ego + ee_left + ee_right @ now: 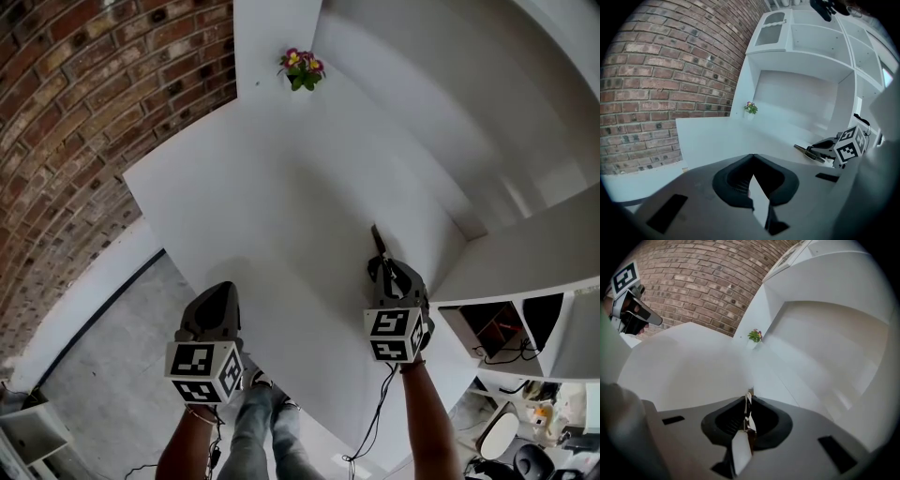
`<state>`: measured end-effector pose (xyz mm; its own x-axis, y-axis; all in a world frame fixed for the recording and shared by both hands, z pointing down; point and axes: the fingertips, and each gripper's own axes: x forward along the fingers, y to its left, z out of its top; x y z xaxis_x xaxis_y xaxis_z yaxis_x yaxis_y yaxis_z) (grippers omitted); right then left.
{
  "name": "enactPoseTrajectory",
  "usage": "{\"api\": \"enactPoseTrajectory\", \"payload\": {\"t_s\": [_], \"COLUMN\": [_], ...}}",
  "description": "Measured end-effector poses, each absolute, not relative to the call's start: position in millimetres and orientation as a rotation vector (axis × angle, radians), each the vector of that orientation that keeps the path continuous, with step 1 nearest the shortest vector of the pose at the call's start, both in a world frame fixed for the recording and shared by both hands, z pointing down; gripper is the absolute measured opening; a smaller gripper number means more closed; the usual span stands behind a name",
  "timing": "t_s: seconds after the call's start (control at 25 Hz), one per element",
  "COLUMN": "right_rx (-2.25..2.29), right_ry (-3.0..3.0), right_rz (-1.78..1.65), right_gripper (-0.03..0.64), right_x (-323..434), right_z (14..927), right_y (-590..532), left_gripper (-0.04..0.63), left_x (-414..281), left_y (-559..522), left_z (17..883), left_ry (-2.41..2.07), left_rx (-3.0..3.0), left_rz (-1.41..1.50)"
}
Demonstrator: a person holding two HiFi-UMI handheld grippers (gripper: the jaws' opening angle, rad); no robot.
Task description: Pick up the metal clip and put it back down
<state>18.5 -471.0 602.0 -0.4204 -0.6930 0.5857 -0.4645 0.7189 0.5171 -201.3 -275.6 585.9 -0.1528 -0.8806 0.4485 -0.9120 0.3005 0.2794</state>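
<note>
Metal clip (377, 238) sits pinched between the shut jaws of the right gripper (381, 257) over a white table (281, 178); left gripper (221, 292), jaws together on nothing, hangs by the table's near edge

We looked down on a white desk (272, 187) with a flat, matt top, set cornerwise to us. One thing stood directly on it: a small plant (301, 69) with purple and yellow flowers over green leaves. It stood upright at the far corner, close against the white upright panel (272, 37) that rose there. A soft grey shadow lay across the top toward the near edge.
</note>
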Motion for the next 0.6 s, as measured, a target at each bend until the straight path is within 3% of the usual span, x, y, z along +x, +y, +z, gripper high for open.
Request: {"api": "enactPoseTrajectory", "payload": {"t_s": [0.6], "right_rx": [0.849], "right_ry": [-2.1], "right_rz": [-0.3], "right_gripper": [0.063], "right_x": [11.8], "right_z": [611.7], "right_y": [-464.6], "left_gripper": [0.002], "left_x": [-213.7], "left_y": [-265.8], "left_z": [592.3], "left_ry": [-2.039], "left_rx": [1.557], "left_rz": [0.073]}}
